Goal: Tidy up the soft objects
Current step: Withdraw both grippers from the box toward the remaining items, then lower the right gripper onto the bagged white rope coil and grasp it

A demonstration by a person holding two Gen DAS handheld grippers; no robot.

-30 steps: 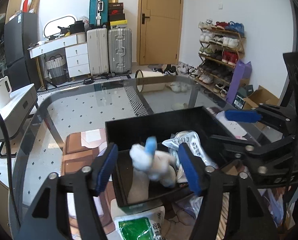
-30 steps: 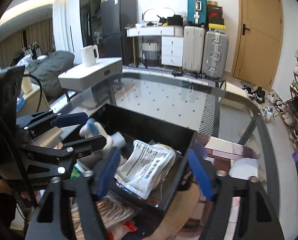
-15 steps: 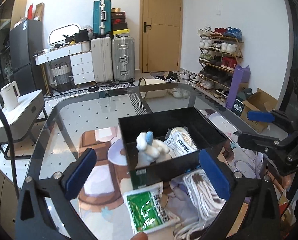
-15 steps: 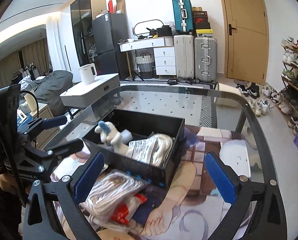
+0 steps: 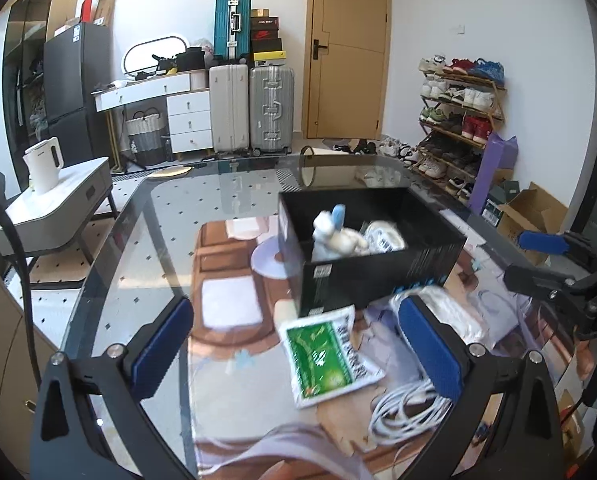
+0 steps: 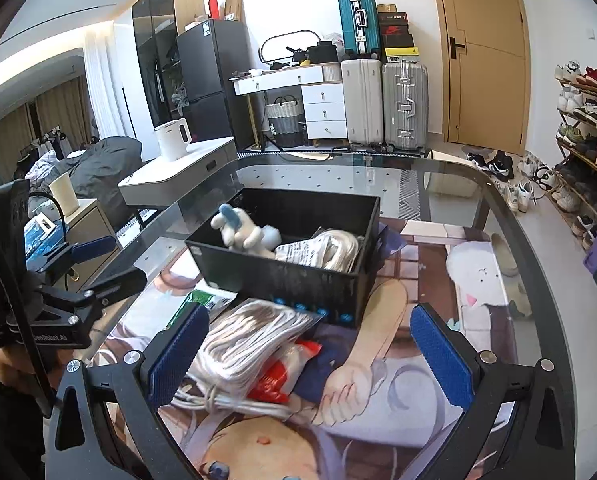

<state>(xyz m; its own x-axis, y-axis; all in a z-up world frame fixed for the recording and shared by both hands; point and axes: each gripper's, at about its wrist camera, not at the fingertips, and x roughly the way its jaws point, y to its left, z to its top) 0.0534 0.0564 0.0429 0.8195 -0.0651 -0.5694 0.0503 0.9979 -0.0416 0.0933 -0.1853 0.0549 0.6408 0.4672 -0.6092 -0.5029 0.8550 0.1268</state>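
Note:
A black box (image 5: 382,276) (image 6: 282,276) stands on the printed mat. In it lie a white and blue plush toy (image 5: 332,234) (image 6: 242,230), a white printed packet (image 6: 302,250) and a bagged white cord (image 6: 338,246). In front of the box lie a green packet (image 5: 326,356), a bag of white cord (image 6: 254,340) and a red and white packet (image 6: 282,372). My left gripper (image 5: 298,354) stands open above the green packet, holding nothing. My right gripper (image 6: 306,354) is open over the cord bag, also with nothing in it.
The printed mat (image 6: 478,280) covers part of a glass table (image 5: 170,220). A loose white cable (image 5: 402,408) lies near the front right. Beyond the table are a low white side table with a kettle (image 5: 44,164), suitcases (image 5: 250,108) and a shoe rack (image 5: 458,112).
Both grippers opened wide and drew back from the box. The plush toy left the left gripper and now lies in the box; the white packet left the right gripper and lies there too.

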